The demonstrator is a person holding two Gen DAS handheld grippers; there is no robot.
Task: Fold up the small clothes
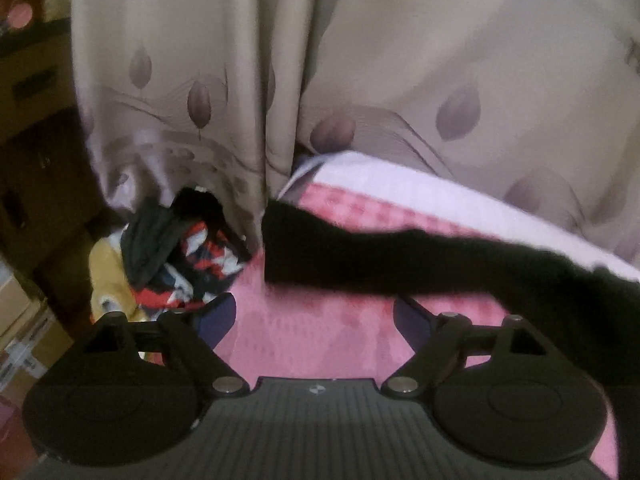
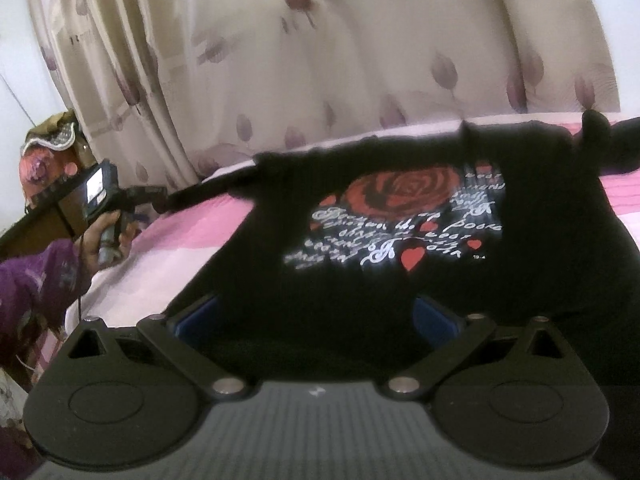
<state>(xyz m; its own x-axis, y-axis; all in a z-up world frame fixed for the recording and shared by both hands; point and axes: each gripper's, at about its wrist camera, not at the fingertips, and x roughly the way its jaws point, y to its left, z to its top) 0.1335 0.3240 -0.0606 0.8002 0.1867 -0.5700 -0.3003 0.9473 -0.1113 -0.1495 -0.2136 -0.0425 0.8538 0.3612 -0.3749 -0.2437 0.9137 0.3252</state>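
A small black T-shirt (image 2: 400,216) with a red rose and white script print lies spread on the pink checked bedspread (image 2: 224,220). One black sleeve (image 1: 360,256) stretches across the left wrist view. My left gripper (image 1: 314,318) is open and empty, just short of that sleeve, over the pink cover (image 1: 312,340). My right gripper (image 2: 316,320) is open, its blue pads on either side of the shirt's near hem; the jaws are wide apart. The left gripper (image 2: 156,196) also shows in the right wrist view, held in a hand at the shirt's left sleeve.
A beige curtain (image 1: 360,80) with mauve leaf prints hangs right behind the bed. A pile of other clothes (image 1: 172,256), yellow, dark green and red-white, lies off the bed's left corner. Cardboard boxes (image 1: 24,320) stand at the far left.
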